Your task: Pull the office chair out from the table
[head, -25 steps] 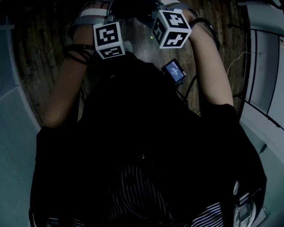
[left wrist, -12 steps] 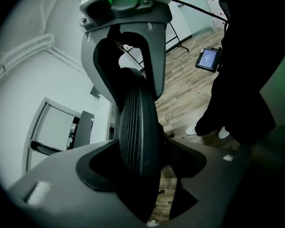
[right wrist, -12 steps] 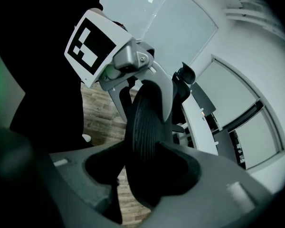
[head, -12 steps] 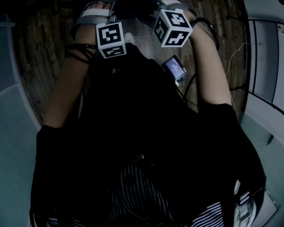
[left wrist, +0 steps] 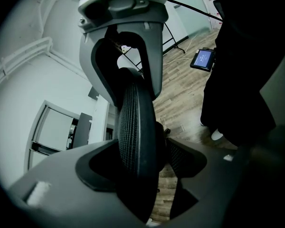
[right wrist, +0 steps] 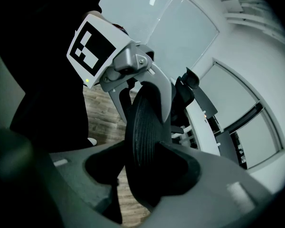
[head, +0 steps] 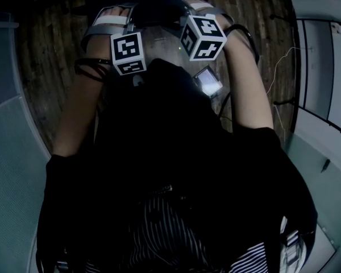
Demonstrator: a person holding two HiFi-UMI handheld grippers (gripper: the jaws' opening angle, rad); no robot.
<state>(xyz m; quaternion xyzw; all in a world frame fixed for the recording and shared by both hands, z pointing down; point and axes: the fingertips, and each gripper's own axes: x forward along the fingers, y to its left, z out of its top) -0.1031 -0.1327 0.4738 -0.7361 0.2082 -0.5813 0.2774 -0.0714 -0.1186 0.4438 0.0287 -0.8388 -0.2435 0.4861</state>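
You have both tongs clamped on the office chair [left wrist: 135, 120]: the left gripper [left wrist: 138, 167] and the right gripper [right wrist: 147, 172] each pinch the mesh rim of its backrest, side by side, standing wide only because the rim fills them. Over the last second the wood plank floor [head: 42, 67] has slid past under the chair, and the grey panels [head: 11, 152] to its left have shifted in your head view, while your hold looks unchanged. I judge the chair is rolling with you and the pull is well under way. A small lit screen [head: 208, 82] sits just on your side of the backrest. Beyond the chair stand a white table [right wrist: 195, 120] and a glass partition [right wrist: 180, 37]
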